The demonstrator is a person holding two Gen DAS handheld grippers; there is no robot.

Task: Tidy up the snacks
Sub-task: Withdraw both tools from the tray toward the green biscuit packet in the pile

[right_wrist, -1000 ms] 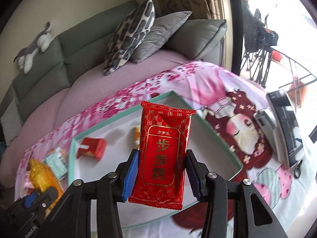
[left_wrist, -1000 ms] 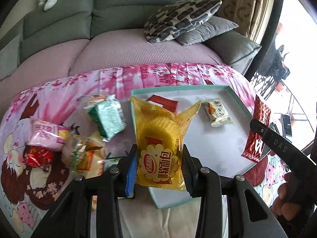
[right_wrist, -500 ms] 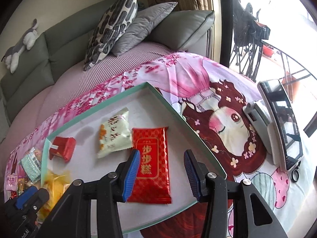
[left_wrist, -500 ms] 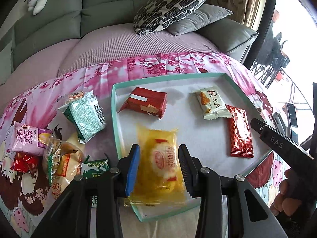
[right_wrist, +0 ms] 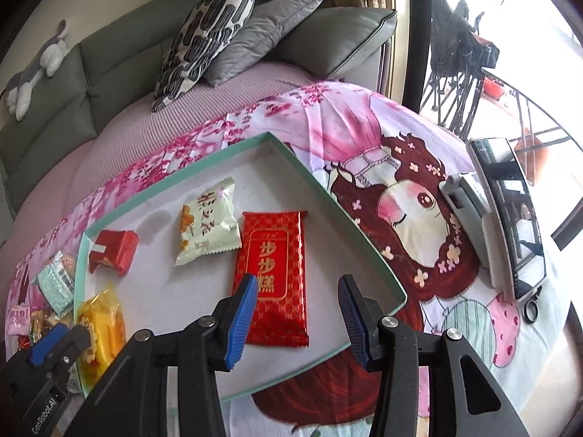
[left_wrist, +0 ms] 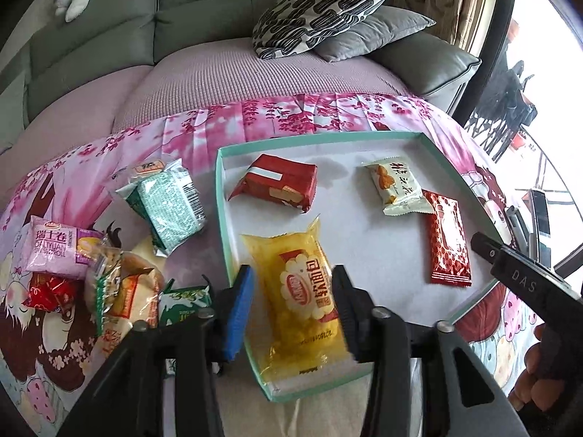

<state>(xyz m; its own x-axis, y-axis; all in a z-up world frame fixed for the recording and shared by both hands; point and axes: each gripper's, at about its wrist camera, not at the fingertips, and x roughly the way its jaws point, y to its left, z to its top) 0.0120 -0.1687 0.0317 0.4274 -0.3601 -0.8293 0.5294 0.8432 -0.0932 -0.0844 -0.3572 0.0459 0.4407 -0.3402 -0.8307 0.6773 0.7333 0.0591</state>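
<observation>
A white tray with a teal rim (left_wrist: 218, 200) (right_wrist: 328, 196) lies on the pink printed cloth. My left gripper (left_wrist: 293, 309) hovers over its near left corner, its jaws opening. The yellow bread pack (left_wrist: 298, 298) (right_wrist: 102, 324) lies flat in the tray between them, free of the pads. My right gripper (right_wrist: 297, 309) is over the tray's near right part, its jaws also opening. The long red cake pack (right_wrist: 273, 273) (left_wrist: 446, 240) lies flat under it, not pressed. A cream snack pack (left_wrist: 397, 189) and a red biscuit pack (left_wrist: 277, 182) lie further back in the tray.
Left of the tray, loose snacks are heaped: a green pack (left_wrist: 167, 204), a pink roll pack (left_wrist: 54, 247), a bread bag (left_wrist: 124, 291). A phone on a stand (right_wrist: 510, 218) is right of the tray. Behind is a sofa with pillows (left_wrist: 320, 7).
Both packs, held up a second ago, came down into the tray. Both grippers' jaws have since widened and the packs lie released.
</observation>
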